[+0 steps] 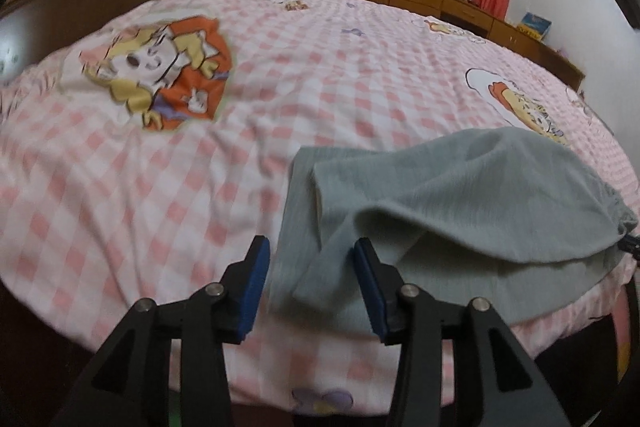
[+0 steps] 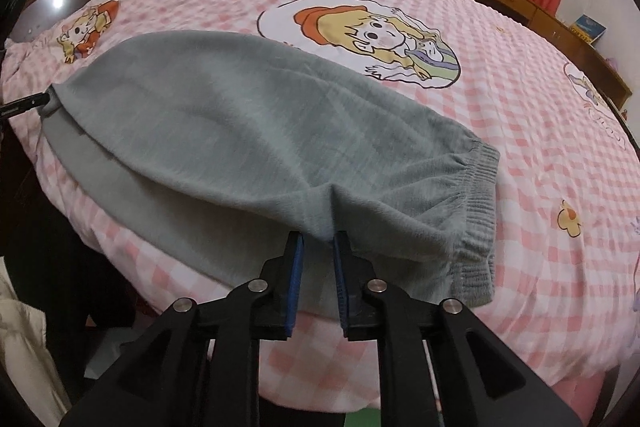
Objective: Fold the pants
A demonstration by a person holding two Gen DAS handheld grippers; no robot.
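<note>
The grey pants [image 2: 256,131] lay folded over on the pink checked bedspread [image 1: 160,167], close to the near edge of the bed, probably so both hands could reach them without stretching.

The left gripper [image 1: 310,255] stood moderately wide, its blue pads [image 1: 256,287] clear of the cloth: a strip of grey fabric ran between the jaws, but neither pad pressed on it. That looked like a let-go, the fold laid down and left to settle.

The right gripper [image 2: 318,247] was far narrower. A pinched ridge of fabric rose right between its tips; whether the pads were biting or had just slackened, I could not tell.

The left wrist view showed the upper layer arching just ahead and to the right of its own jaws, with a paler layer beneath and open bedspread well beyond.

The right wrist view alone showed the ribbed waistband [image 2: 476,227] just right of its jaws, and the tip of the other gripper at the far left corner of the pants.
</note>
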